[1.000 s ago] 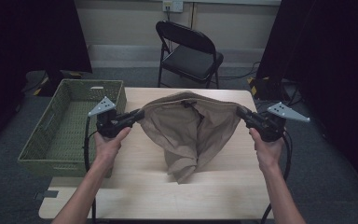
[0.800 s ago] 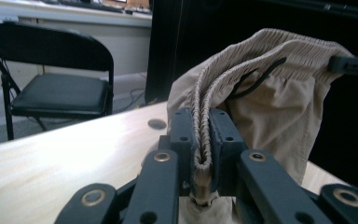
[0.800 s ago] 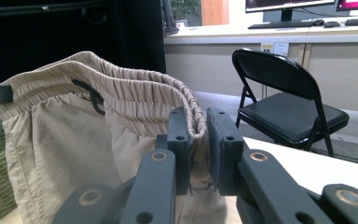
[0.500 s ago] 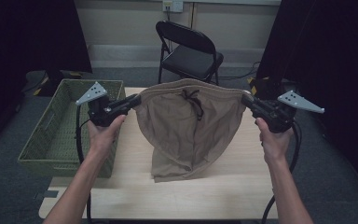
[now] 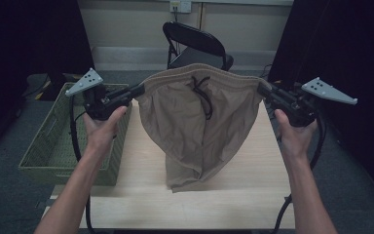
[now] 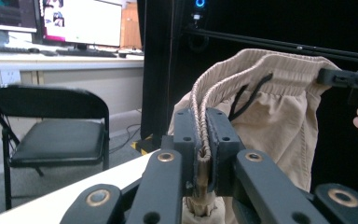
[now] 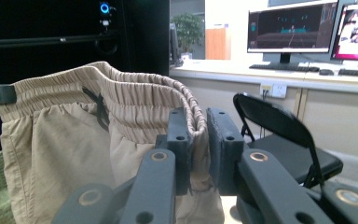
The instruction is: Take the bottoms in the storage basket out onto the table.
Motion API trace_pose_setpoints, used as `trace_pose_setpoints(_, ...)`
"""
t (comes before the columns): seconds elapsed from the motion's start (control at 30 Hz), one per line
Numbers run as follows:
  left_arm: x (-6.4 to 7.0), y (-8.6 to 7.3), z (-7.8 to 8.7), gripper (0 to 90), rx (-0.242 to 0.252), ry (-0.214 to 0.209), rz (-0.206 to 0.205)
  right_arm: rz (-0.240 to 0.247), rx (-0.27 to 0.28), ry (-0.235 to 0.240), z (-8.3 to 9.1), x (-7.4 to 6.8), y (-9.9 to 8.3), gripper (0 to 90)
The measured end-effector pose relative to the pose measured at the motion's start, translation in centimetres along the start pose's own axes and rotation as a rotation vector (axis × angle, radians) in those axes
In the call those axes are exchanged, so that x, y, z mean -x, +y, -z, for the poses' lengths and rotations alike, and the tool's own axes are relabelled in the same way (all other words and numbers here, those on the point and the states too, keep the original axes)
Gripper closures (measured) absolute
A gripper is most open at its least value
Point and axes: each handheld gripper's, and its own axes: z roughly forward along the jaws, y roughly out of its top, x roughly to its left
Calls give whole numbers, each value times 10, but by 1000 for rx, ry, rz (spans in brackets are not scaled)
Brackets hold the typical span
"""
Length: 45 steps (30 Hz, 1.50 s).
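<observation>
Tan shorts (image 5: 199,126), held aloft
Left gripper (image 5: 139,90) and right gripper (image 5: 264,89) each clamped a waistband end; legs hung below, between them.

Tan shorts (image 5: 195,122): soft matt woven cloth, ribbed gathered waistband, dark cord drawstring. The desk (image 5: 253,195) is pale wood-grain, smooth with a low sheen. The basket (image 5: 44,156) is green woven mesh. The fingers (image 6: 186,140) are matt black plastic, brass-coloured rivets below. The folding chair (image 5: 195,41) is glossy black.
</observation>
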Motion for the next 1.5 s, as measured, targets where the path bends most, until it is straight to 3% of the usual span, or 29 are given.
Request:
trace_pose_setpoints(0.17, 10, 25, 8, 843, 35, -10, -36, 21, 45, -8, 7, -5, 26, 801)
trace_pose_setpoints(0.23, 6, 25, 6, 843, 31, -2, -36, 24, 65, -12, 7, -3, 29, 801)
trace_pose_setpoints(0.33, -5, 9, -5, 843, -18, 33, -25, 18, 18, -20, -3, 4, 13, 802)
trace_pose_setpoints(0.5, -23, -25, -24, 843, -88, 48, 16, -28, -73, -33, -22, 17, -31, 801)
trace_pose_setpoints(0.67, -49, -40, -51, 841, -149, 100, 61, -64, -126, -50, -51, 38, -51, 800)
trace_pose_setpoints(0.73, -66, -45, -67, 835, -184, 139, 105, -71, -149, -65, -69, 47, -57, 800)
trace_pose_setpoints(0.8, -79, -51, -79, 781, -191, 183, 143, -69, -183, -88, -88, 55, -64, 797)
trace_pose_setpoints(0.87, -83, -55, -85, 665, -199, 233, 138, -56, -244, -142, -110, 65, -75, 757)
trace_pose_setpoints(0.97, -82, -60, -87, 616, -217, 222, 120, -70, -294, -200, -124, 76, -88, 557)
trace_pose_setpoints(1.07, -75, -65, -89, 607, -227, 171, 114, -93, -296, -192, -122, 82, -93, 502)
trace_pose_setpoints(1.17, -65, -71, -89, 604, -234, 131, 116, -112, -298, -152, -113, 80, -96, 475)
trace_pose_setpoints(1.33, -44, -85, -81, 630, -249, 73, 117, -98, -326, -77, -93, 61, -111, 458)
trace_pose_setpoints(1.5, -25, -109, -70, 639, -286, 20, 106, -95, -377, -14, -67, 33, -142, 446)
